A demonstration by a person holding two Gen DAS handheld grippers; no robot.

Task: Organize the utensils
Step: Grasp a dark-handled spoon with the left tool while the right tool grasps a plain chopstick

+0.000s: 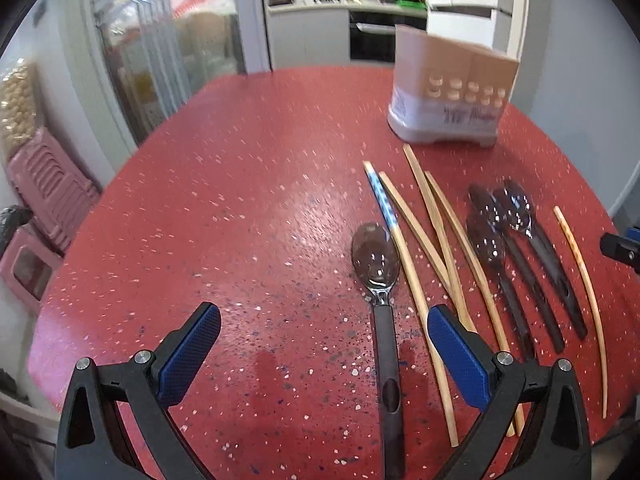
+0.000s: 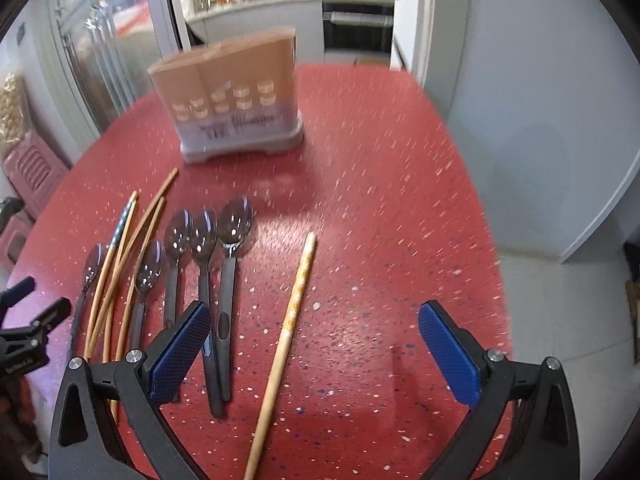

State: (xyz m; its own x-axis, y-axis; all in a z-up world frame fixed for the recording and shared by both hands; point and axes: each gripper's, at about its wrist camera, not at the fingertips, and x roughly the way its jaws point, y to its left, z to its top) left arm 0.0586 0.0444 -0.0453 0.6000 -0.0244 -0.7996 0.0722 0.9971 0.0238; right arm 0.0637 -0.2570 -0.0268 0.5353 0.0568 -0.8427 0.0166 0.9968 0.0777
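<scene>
Several black-handled spoons and wooden chopsticks lie on a red speckled table. A tan and white utensil holder stands upright at the back; it also shows in the right wrist view. My left gripper is open, low over the table, with one spoon lying between its fingers. My right gripper is open, with a single chopstick lying between its fingers. Other spoons and a bundle of chopsticks lie to its left.
Pink plastic stools stand stacked off the table's left edge. A white wall runs close along the table's right side. A kitchen counter and oven are behind. The left gripper shows at the right wrist view's left edge.
</scene>
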